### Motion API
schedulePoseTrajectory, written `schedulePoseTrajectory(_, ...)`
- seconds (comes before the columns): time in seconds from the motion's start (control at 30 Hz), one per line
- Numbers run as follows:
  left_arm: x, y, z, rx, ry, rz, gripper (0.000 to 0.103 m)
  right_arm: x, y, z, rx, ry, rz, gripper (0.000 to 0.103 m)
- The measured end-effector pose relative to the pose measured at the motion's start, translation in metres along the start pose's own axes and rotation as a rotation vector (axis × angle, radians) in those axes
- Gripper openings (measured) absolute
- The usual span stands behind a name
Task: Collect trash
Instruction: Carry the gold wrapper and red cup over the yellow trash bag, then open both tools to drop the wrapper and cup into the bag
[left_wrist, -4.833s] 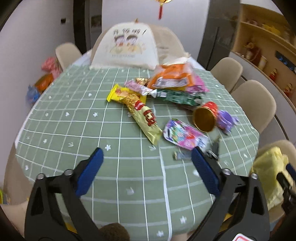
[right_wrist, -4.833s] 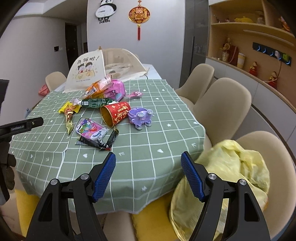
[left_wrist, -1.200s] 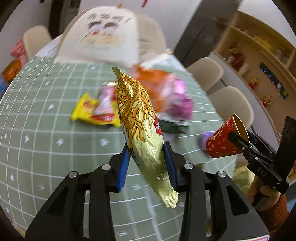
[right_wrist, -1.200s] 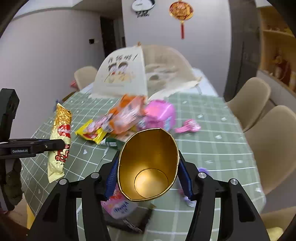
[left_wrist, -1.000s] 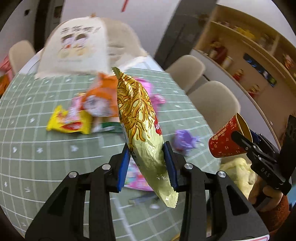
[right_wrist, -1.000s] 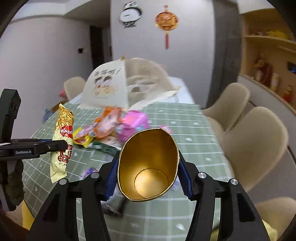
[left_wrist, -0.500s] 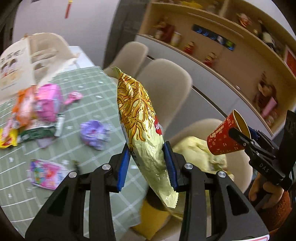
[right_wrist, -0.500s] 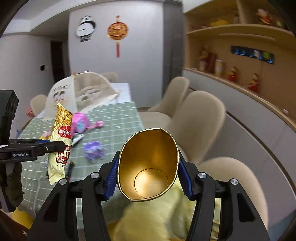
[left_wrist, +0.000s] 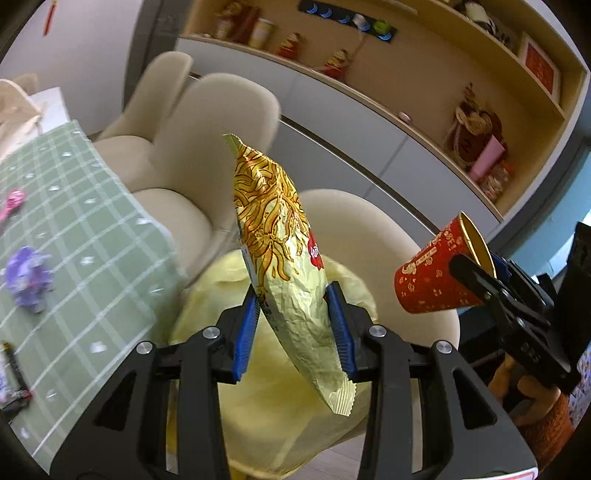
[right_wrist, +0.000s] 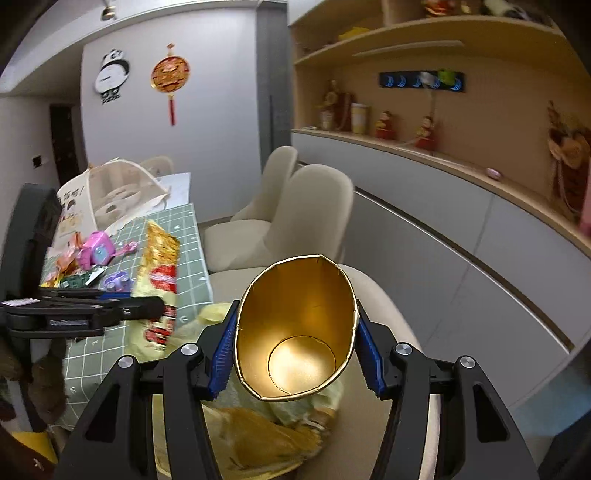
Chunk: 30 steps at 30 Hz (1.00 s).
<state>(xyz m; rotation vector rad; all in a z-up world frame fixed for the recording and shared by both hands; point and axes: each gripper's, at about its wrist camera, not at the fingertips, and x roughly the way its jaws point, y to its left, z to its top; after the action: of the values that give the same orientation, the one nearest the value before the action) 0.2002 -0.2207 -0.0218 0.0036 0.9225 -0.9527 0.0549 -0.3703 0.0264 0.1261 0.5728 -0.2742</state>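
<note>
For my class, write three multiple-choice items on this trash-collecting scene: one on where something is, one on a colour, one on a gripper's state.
1. Where does the yellow bag lie?
A. on a beige chair
B. on the green tablecloth
C. on the wall shelf

2. What colour is the inside of the paper cup?
A. white
B. gold
C. blue

3. What is the left gripper doing?
A. hanging open with nothing in it
B. shut on the paper cup
C. shut on the snack wrapper

Answers:
1 A: the yellow bag sits on the seat of the chair beside the table.
2 B: the right wrist view looks straight into its shiny gold interior; the outside is red.
3 C: its blue pads press both sides of the gold snack wrapper, while the right gripper holds the cup.
</note>
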Motion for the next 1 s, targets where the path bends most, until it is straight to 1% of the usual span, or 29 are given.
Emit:
schedulePoseTrajectory(0.1, 0.027, -0.012, -0.001, 0.027, 0.035, -0.012, 0.038, -0.003, -0.014, -0.006, 0.042, -0.003, 0.001, 0.054)
schedulePoseTrajectory(0.13, 0.032, -0.013, -0.003, 0.028, 0.047, -0.019, 0.042, -0.003, -0.016, -0.007, 0.051, -0.004, 0.001, 0.054)
schedulePoseTrajectory(0.17, 0.037, -0.014, -0.007, 0.026, 0.064, -0.033, 0.049, -0.003, -0.021, -0.009, 0.066, -0.004, 0.004, 0.054)
schedulePoseTrajectory(0.23, 0.045, -0.011, -0.015, 0.011, 0.108, -0.056, 0.054, -0.002, -0.024, -0.012, 0.085, -0.001, 0.015, 0.054)
schedulePoseTrajectory(0.27, 0.047, -0.008, -0.019, 0.002, 0.121, -0.059, 0.059, 0.001, -0.024, -0.014, 0.095, 0.005, 0.03, 0.054)
schedulePoseTrajectory(0.3, 0.047, -0.005, -0.022, -0.011, 0.131, -0.058, 0.061, 0.003, -0.024, -0.014, 0.098, 0.008, 0.039, 0.054)
schedulePoseTrajectory(0.37, 0.043, 0.004, -0.026, -0.047, 0.137, -0.055, 0.062, 0.01, -0.021, -0.016, 0.105, 0.021, 0.069, 0.054)
schedulePoseTrajectory(0.43, 0.031, 0.01, -0.027, -0.075, 0.12, -0.05, 0.065, 0.02, -0.016, -0.016, 0.116, 0.035, 0.11, 0.054)
schedulePoseTrajectory(0.47, 0.022, 0.013, -0.027, -0.08, 0.102, -0.035, 0.067, 0.028, -0.011, -0.015, 0.124, 0.044, 0.142, 0.054)
schedulePoseTrajectory(0.63, -0.015, 0.032, -0.027, -0.104, 0.049, 0.034, 0.067, 0.069, 0.017, -0.014, 0.126, 0.087, 0.242, 0.054)
schedulePoseTrajectory(0.67, -0.023, 0.037, -0.028, -0.113, 0.04, 0.048, 0.067, 0.081, 0.026, -0.015, 0.105, 0.106, 0.251, 0.054)
schedulePoseTrajectory(0.73, -0.039, 0.049, -0.032, -0.132, 0.027, 0.075, 0.067, 0.105, 0.04, -0.021, 0.066, 0.174, 0.254, 0.054)
schedulePoseTrajectory(0.83, -0.058, 0.062, -0.038, -0.168, 0.005, 0.107, 0.067, 0.144, 0.058, -0.043, 0.035, 0.348, 0.293, 0.054)
schedulePoseTrajectory(0.9, -0.074, 0.076, -0.044, -0.191, -0.013, 0.132, 0.067, 0.155, 0.067, -0.058, 0.007, 0.411, 0.289, 0.054)
schedulePoseTrajectory(1.0, -0.09, 0.091, -0.051, -0.221, -0.031, 0.161, 0.067, 0.16, 0.072, -0.073, 0.001, 0.454, 0.281, 0.054)
